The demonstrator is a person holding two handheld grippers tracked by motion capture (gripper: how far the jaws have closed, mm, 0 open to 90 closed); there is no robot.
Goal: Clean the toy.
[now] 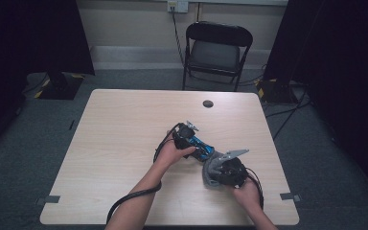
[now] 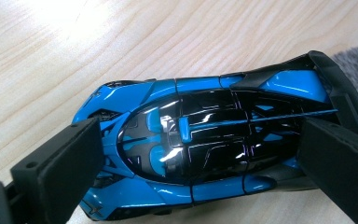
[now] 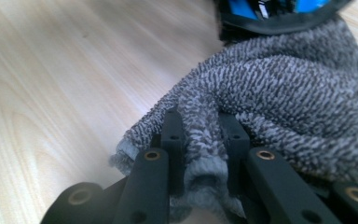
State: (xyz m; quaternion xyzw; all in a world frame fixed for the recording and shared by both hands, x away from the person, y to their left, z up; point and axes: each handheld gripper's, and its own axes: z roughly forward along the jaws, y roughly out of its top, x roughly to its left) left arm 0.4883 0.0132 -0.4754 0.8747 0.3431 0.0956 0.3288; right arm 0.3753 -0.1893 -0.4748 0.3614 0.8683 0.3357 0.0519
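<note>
A blue and black toy car (image 2: 214, 88) lies on the wooden table (image 1: 124, 134), just right of its middle. My left gripper (image 2: 200, 128) is shut on it, one jaw at the nose and the other at the tail wing. In the high view the left gripper (image 1: 199, 145) sits over the car (image 1: 201, 142). A grey terry cloth (image 3: 298, 88) lies right behind the car's tail (image 3: 279, 11), touching it. My right gripper (image 3: 201, 116) is shut on a pinched fold of that cloth. From above, the right gripper (image 1: 214, 171) rests on the cloth (image 1: 208, 179) near the table's front right.
A black folding chair (image 1: 218, 48) stands beyond the table's far edge. A dark round cable hole (image 1: 208, 103) is in the tabletop near the far edge. Cables trail from both grippers toward the front. The left half of the table is bare wood.
</note>
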